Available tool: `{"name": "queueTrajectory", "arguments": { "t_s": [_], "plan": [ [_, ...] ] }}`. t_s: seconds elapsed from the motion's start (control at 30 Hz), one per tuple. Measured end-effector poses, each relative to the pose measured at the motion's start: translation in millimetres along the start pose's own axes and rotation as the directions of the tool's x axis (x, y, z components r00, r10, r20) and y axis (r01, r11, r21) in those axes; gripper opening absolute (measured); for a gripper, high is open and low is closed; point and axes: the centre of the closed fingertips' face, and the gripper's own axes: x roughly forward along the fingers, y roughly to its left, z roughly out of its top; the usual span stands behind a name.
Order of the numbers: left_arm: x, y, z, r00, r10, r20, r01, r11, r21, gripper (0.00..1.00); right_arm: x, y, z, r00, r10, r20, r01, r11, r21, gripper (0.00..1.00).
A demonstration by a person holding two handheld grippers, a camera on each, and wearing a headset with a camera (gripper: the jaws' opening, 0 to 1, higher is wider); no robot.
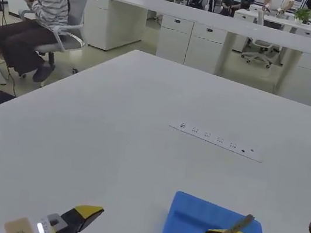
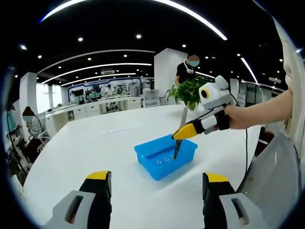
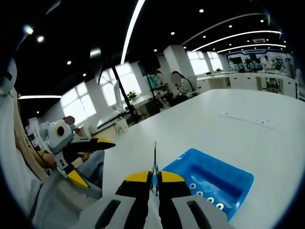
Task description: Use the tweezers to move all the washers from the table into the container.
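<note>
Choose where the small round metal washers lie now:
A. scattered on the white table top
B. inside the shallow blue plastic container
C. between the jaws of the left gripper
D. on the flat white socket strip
B: the small round metal washers lie in a row on the floor of the shallow blue plastic container, and the right gripper clamps the thin metal tweezers over that container.
</note>
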Motion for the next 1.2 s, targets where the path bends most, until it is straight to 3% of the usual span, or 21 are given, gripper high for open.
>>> {"name": "queueTrajectory", "arguments": {
  "t_s": [0.5,1.2],
  "plan": [
    [-1.3,0.2,0.2,0.9999,0.011,0.008,-0.011,1.000,-0.008,0.79,17.2,-16.1,6.4,0.9991,-0.034,-0.025,0.034,0.999,0.006,0.03],
    [-1.0,0.0,0.1,1.0000,0.007,0.006,-0.007,1.000,-0.014,0.78,48.2,-45.3,-8.7,0.9897,-0.068,-0.126,0.060,0.996,-0.061,0.03]
  ]
}}
